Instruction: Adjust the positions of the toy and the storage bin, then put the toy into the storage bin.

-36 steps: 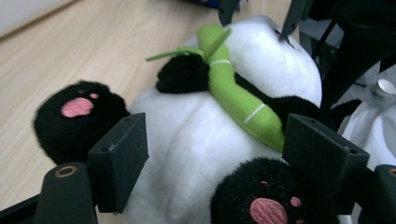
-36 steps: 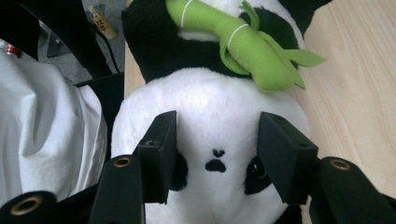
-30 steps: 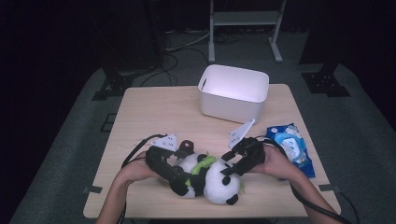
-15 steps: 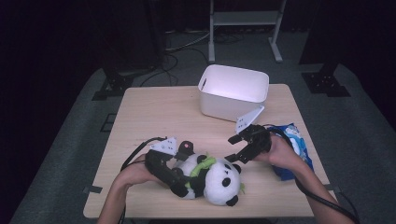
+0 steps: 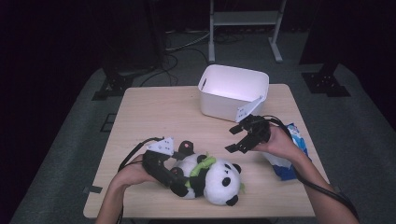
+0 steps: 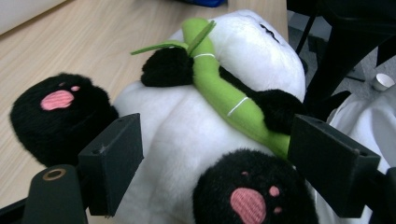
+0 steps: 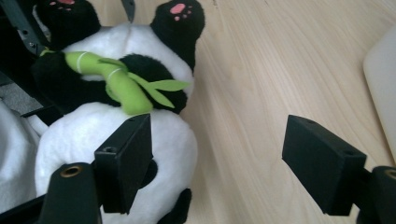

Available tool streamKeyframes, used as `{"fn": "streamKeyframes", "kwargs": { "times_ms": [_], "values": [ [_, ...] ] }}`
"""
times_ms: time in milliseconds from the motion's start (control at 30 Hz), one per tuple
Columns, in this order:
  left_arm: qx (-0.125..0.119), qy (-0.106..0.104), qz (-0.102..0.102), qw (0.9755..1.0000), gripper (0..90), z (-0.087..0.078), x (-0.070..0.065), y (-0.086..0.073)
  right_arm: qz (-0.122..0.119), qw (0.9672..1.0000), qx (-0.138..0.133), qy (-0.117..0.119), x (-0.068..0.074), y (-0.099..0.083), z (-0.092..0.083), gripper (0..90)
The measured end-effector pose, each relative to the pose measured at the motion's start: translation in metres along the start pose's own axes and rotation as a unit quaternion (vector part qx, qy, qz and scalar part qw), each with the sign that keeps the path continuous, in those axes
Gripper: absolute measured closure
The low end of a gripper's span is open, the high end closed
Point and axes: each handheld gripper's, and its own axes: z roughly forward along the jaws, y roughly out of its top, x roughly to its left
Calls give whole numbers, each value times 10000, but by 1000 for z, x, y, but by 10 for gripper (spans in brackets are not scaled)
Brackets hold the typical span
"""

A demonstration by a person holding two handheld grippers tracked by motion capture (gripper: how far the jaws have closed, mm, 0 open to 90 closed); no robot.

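Fluffy plush panda [image 5: 212, 175], smooth matt wooden table [image 5: 159, 116], glossy plastic bin [image 5: 232, 91]

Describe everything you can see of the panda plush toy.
The panda plush toy is soft white fur with black ears, arms and legs, pink paw pads on its feet, and black eye patches. It hugs a green bamboo stalk with thin leaves against its chest. It lies on its back on the wooden table near the front edge. The left tool straddles its lower body, pads at the flanks; the right tool hangs open, apart from it.
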Motion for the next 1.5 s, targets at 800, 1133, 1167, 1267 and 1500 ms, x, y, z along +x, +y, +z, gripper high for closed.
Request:
{"fn": "streamKeyframes", "kwargs": {
  "times_ms": [800,1133,1167,1267,1500],
  "values": [
    [-127,100,8,9999,147,-8,1,0,34,9995,60,-305,-38,25,-15,239],
    [-117,140,-16,9998,147,-10,2,-2,-11,9992,131,-380,-59,43,-14,257],
    [-112,145,-14,9998,147,-10,2,-2,-36,9992,122,-381,-60,45,-14,270],
    [-122,143,-5,9998,146,-11,2,-2,-76,9990,86,-421,-65,49,-15,273],
    [-120,181,-48,9998,112,-11,4,-2,-46,9987,188,-463,-80,60,-13,337]
  ]
}}
